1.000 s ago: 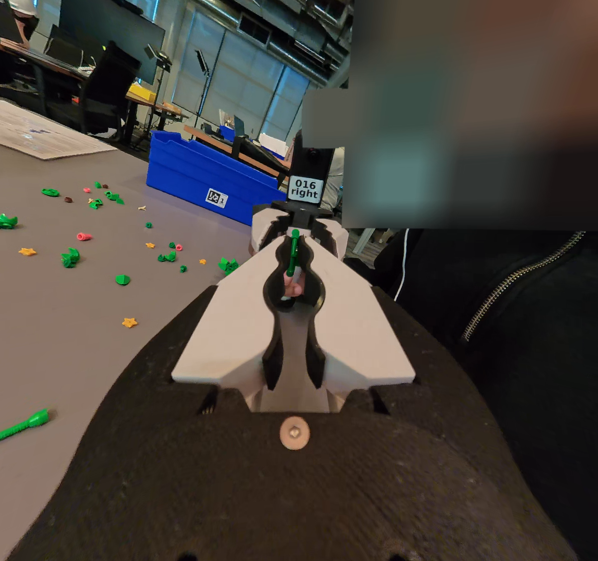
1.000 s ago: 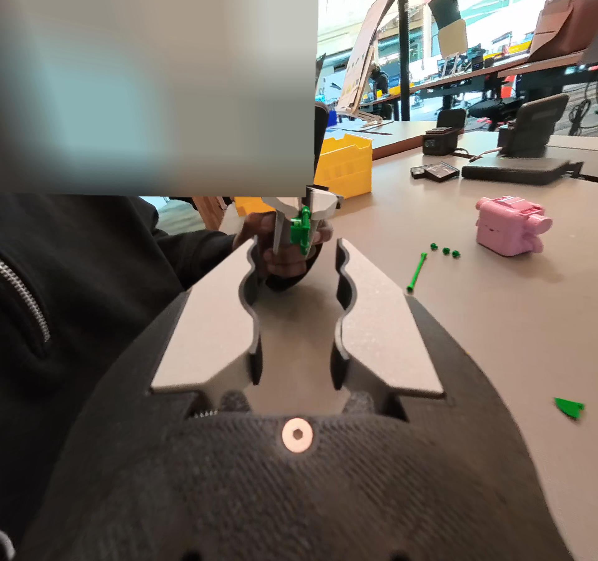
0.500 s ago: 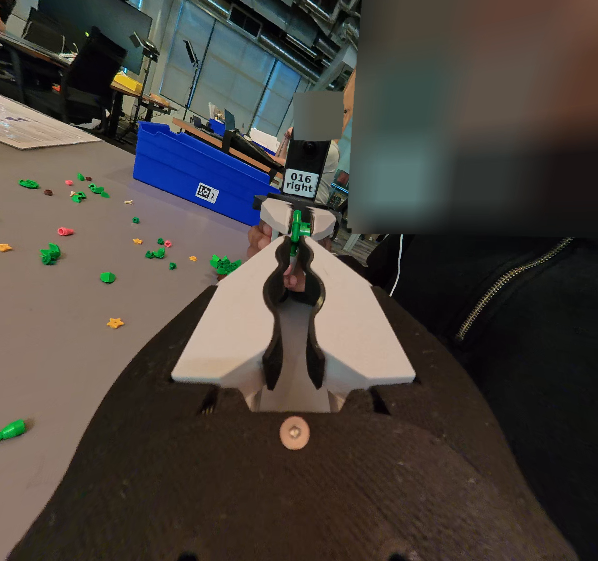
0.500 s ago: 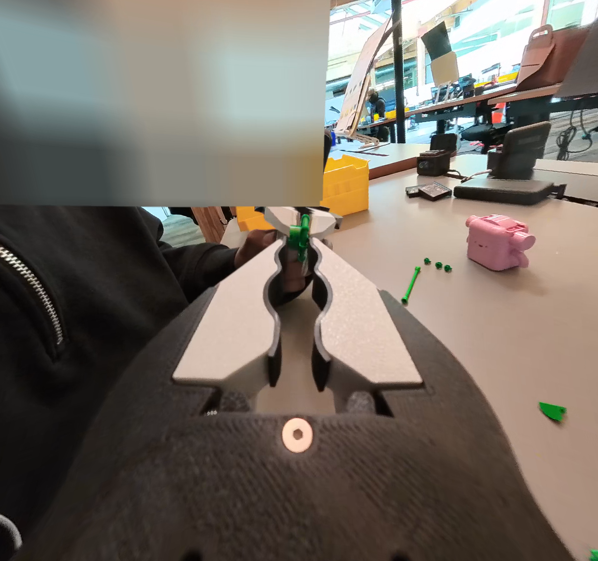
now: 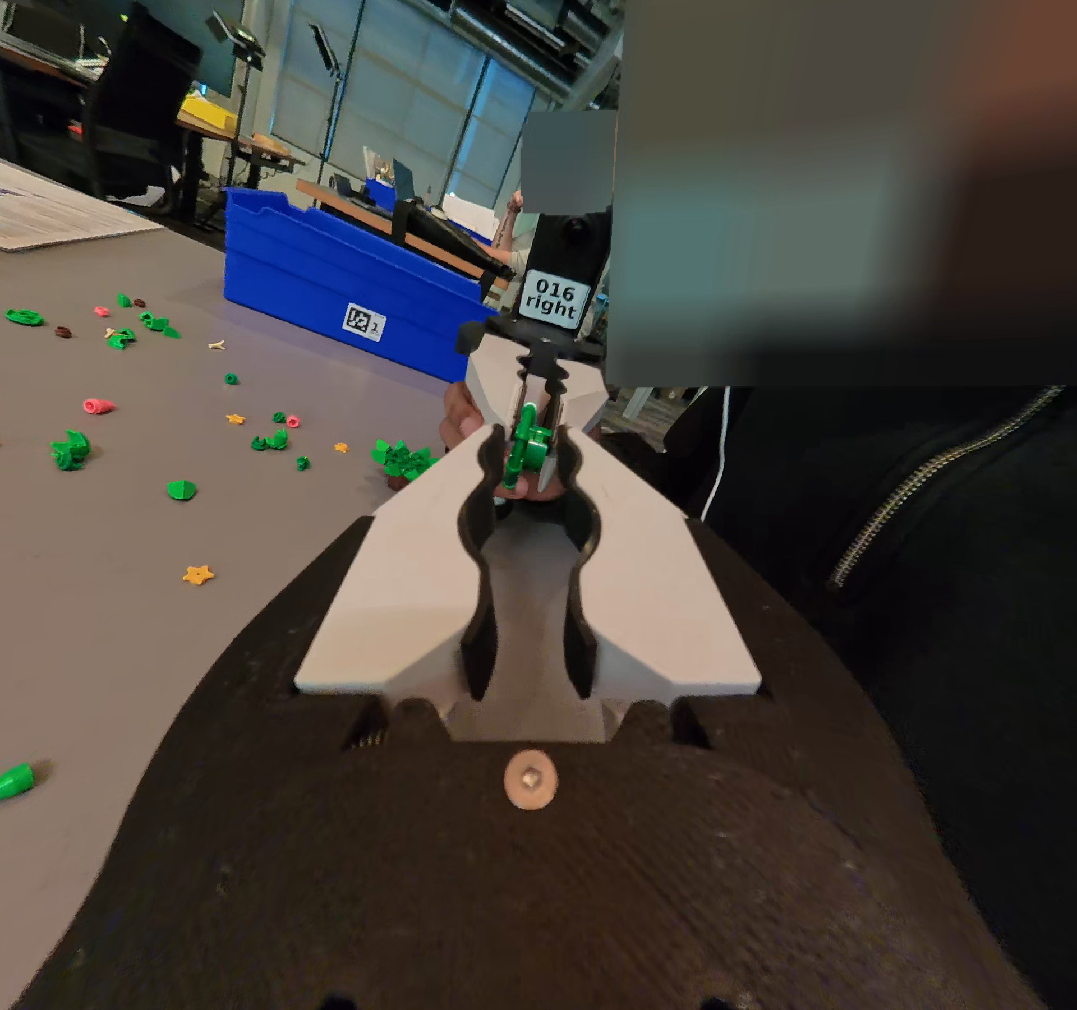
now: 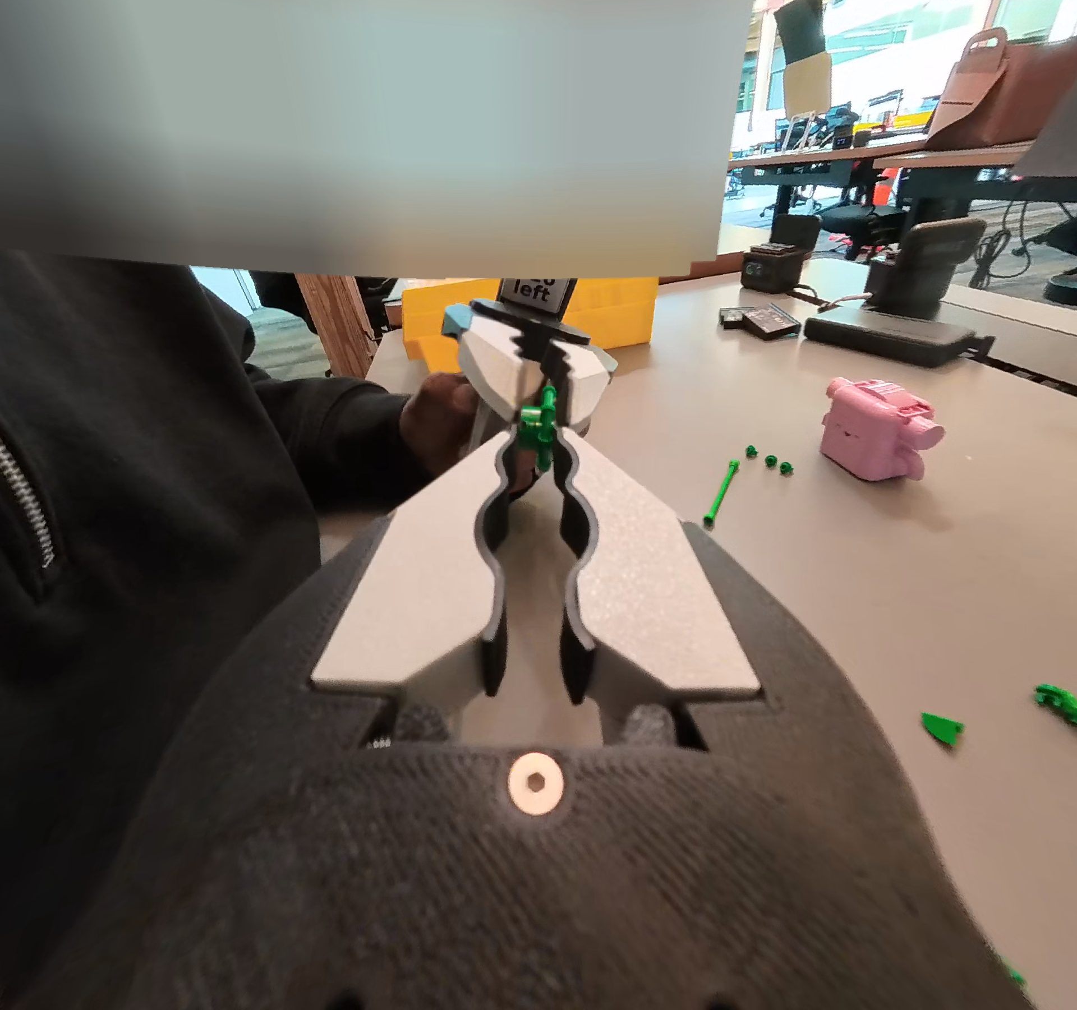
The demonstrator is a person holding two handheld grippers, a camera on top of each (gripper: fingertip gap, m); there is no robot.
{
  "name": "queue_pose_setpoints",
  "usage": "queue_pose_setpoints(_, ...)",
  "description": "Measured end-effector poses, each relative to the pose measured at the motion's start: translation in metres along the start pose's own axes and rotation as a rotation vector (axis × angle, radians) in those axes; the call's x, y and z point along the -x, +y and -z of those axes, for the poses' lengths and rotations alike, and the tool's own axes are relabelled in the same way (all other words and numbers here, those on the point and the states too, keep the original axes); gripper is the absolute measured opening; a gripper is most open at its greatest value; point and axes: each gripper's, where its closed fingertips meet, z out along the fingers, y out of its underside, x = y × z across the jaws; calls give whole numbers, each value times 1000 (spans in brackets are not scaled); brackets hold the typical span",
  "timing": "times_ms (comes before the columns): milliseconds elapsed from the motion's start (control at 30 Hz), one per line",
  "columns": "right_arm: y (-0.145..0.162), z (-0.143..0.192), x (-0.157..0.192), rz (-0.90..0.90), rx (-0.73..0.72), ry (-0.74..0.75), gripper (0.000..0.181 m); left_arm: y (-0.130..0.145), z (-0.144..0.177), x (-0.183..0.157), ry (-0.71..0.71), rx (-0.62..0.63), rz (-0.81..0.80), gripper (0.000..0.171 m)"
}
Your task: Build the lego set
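In the left wrist view, the left claw (image 5: 527, 446) stands parted around a green lego stem (image 5: 524, 446), which the right claw (image 5: 539, 399) opposite grips, above the tabletop (image 5: 116, 574).

In the right wrist view, the right claw (image 6: 535, 446) is clenched on the stem (image 6: 539, 428); a pink block (image 6: 874, 434) sits toward the tabletop's (image 6: 816, 574) far edge.

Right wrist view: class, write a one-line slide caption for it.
Two grippers, right and left, meet tip to tip on a small green piece above a grey table with a pink block.
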Motion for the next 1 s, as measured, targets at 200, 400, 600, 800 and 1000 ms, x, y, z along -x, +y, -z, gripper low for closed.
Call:
queue_pose_setpoints(200, -1, 2, 3, -26, -5, -26, 9, 1, -2, -3, -6, 13, -40, 8)
queue_pose_setpoints(400, -3, 3, 4, -62, 14, -29, 8, 1, -3, -5, 1, 11, -24, 8)
queue_pose_setpoints(600, -2, 3, 3, -72, 31, -25, 8, 2, -4, -4, -7, 22, -16, 9)
queue_pose_setpoints(800, -8, 0, 0, -81, -56, -21, 9, -4, -1, -2, -17, -11, -29, 8)
queue_pose_setpoints(1000, -9, 0, 0, -138, -75, -56, 25, -11, 0, -4, -8, -63, -32, 7)
